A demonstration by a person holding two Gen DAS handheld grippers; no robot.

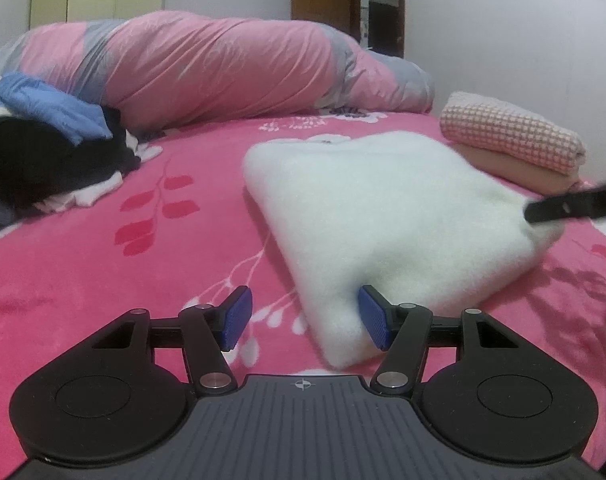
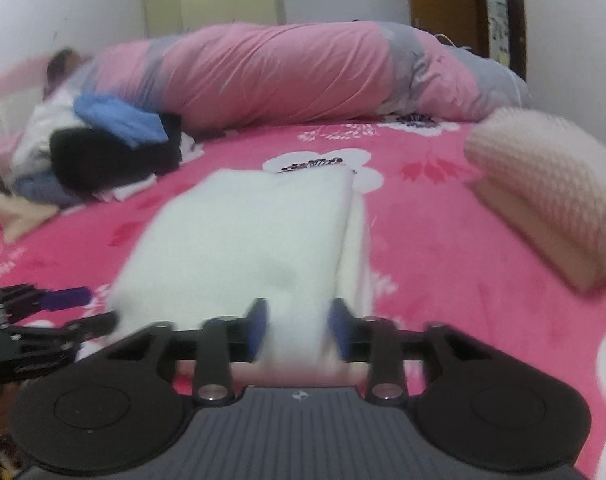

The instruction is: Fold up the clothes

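Here, a folded white fleece (image 1: 387,216) lies mid-bed (image 1: 103,264). The left tongs (image 1: 305,316) gape at its near corner; the right tongs (image 2: 299,326) pinch its edge. A hasty tug could likely undo the layers.

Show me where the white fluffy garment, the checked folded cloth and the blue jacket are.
white fluffy garment (image 1: 383,216): left wrist view, middle of its top face.
checked folded cloth (image 1: 511,136): left wrist view, middle of its top.
blue jacket (image 1: 51,106): left wrist view, middle of its visible part.
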